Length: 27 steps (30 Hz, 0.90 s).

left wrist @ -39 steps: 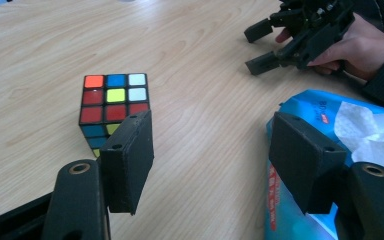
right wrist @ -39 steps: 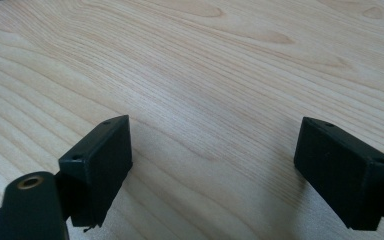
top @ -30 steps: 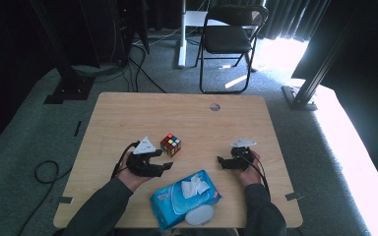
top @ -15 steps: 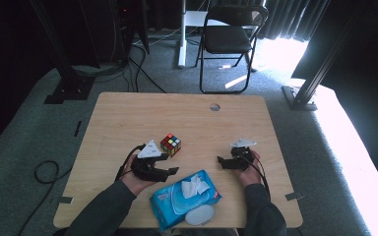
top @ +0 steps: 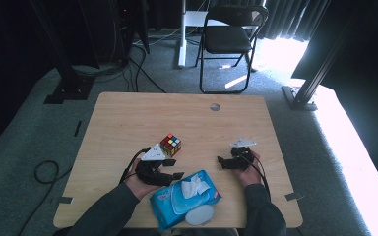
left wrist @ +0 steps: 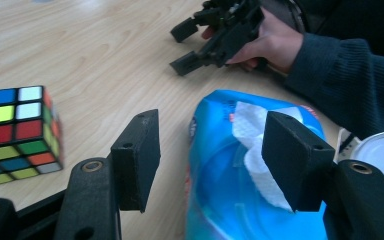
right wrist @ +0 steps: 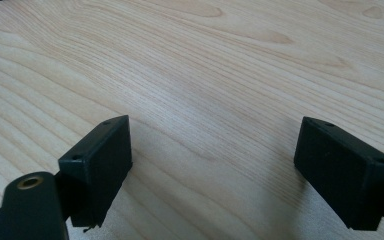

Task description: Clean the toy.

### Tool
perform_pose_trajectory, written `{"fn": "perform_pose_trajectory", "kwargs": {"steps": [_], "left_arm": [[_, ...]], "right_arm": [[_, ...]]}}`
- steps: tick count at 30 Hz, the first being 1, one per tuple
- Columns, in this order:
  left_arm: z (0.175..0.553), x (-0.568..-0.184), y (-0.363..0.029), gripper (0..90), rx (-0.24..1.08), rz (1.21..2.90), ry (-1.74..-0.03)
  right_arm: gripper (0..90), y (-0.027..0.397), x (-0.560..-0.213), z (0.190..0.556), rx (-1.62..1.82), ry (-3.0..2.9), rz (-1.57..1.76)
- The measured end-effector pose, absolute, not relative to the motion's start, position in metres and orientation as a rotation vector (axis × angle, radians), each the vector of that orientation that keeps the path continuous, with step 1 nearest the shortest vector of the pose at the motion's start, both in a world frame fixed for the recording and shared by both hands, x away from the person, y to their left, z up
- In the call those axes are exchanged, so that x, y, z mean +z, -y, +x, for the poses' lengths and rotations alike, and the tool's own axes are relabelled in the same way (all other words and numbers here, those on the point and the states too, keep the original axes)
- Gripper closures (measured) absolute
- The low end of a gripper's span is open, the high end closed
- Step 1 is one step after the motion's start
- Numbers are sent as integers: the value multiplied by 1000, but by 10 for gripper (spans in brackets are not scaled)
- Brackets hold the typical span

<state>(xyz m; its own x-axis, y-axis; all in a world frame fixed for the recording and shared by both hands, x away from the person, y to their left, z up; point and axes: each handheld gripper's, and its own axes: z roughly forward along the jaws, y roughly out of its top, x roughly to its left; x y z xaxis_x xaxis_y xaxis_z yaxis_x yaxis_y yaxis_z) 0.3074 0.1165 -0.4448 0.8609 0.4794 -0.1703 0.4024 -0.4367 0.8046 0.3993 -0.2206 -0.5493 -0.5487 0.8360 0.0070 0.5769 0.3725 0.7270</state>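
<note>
Near the desk's front edge, the left gripper (top: 171,168), jaws spread but just narrowing on nothing, aims at the wipes pack (left wrist: 240,165) lying just ahead, nearer it than the spread, empty right gripper (top: 225,162).

Lab or studio: black curtains (top: 295,19), metal stand (top: 320,64), floor cables (top: 142,64), folding chair (top: 229,39), bare table (top: 128,118).

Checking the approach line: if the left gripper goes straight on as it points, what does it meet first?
Probably the wipes pack: the open left gripper points at its white tissue tuft. The cube sits off to one side.
</note>
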Motion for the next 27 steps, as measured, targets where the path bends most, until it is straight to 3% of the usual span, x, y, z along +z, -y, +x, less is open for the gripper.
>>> {"fn": "perform_pose_trajectory", "kwargs": {"steps": [18, 27], "left_arm": [[299, -452, -94, 445, -32, 2133, -562], [298, -461, -85, 569, -70, 2211, -528]], "right_arm": [[151, 221, -549, 399, 986, -2275, 1234], [151, 221, -549, 400, 986, -2275, 1233]]}}
